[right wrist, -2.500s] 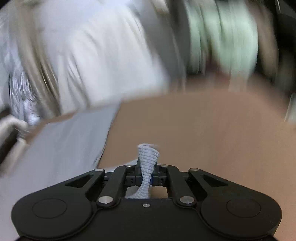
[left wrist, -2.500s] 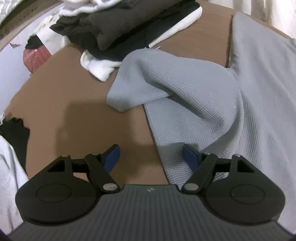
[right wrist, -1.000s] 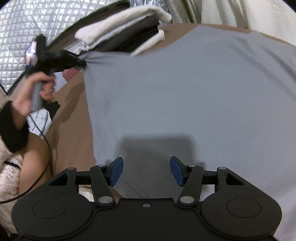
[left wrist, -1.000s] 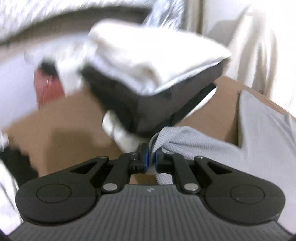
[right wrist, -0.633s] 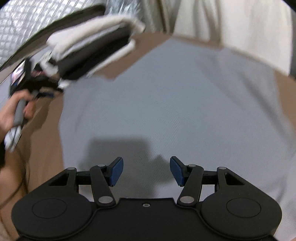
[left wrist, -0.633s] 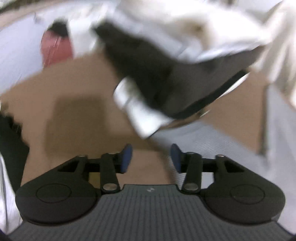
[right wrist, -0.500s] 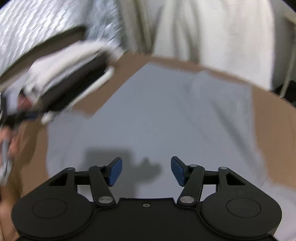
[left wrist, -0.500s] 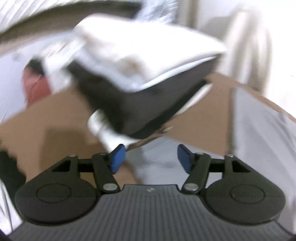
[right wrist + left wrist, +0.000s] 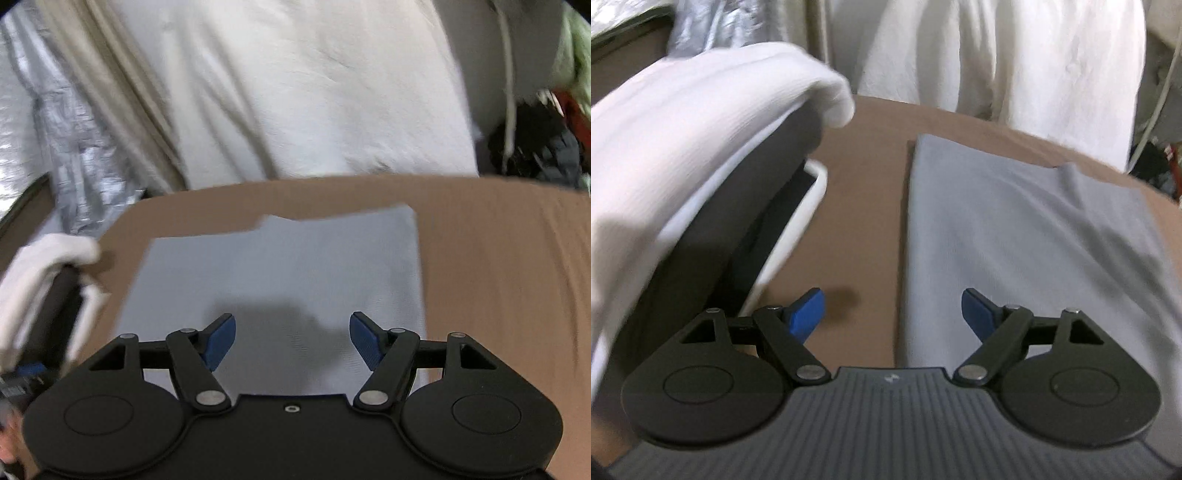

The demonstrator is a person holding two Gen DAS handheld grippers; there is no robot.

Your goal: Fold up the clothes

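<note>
A grey waffle-knit garment [image 9: 1015, 236] lies spread flat on the brown surface [image 9: 864, 177]. In the right wrist view the same garment [image 9: 295, 266] fills the middle, with a straight far edge and a small notch. My left gripper [image 9: 893, 312] hovers open over the garment's left edge, its left finger above bare brown surface. My right gripper [image 9: 291, 339] is open just above the grey cloth, nothing between its blue pads. Its shadow falls on the cloth.
A stack of folded clothes [image 9: 701, 166], white over dark, sits close at the left of the garment, also at the left edge of the right wrist view [image 9: 44, 280]. White curtain [image 9: 295, 92] hangs behind. Dark items [image 9: 535, 147] lie at far right.
My left gripper let go of the grey cloth's corner and opened. Both grippers tilted up and moved toward the far side; the garment now lies flat.
</note>
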